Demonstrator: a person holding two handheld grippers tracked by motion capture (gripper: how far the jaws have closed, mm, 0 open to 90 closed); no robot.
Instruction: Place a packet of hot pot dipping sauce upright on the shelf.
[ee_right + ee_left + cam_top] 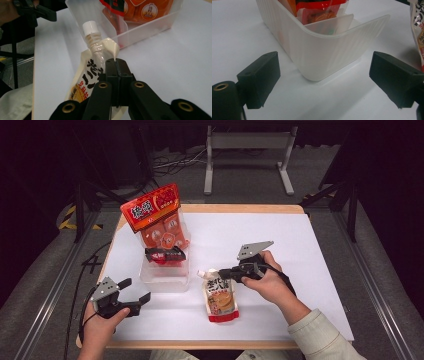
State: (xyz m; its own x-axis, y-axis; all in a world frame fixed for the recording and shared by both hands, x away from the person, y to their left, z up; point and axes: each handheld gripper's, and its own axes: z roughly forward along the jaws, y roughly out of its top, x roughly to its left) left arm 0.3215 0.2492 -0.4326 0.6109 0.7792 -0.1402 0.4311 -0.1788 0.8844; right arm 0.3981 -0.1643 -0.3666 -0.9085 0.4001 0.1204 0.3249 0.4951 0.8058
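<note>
A cream spout pouch (220, 299) with a white cap (89, 26) and dark lettering hangs with its lower end on the white table sheet, just right of a clear plastic bin (165, 284). My right gripper (223, 272) is shut on the pouch's upper corner beside the spout; in the right gripper view the jaws (117, 66) meet flat on the pouch (86, 75) film. My left gripper (136, 290) stands open at the table's front left, nothing between its fingers. In the left gripper view its jaws (324, 80) flank the bin's near corner (324, 57) without touching it.
The bin holds a tall red and orange snack bag (152, 210) standing upright and a small red and black packet (165, 254). A white sheet (280, 245) covers the table, with open room to the right and rear. A grey metal stand (247, 142) sits beyond the table.
</note>
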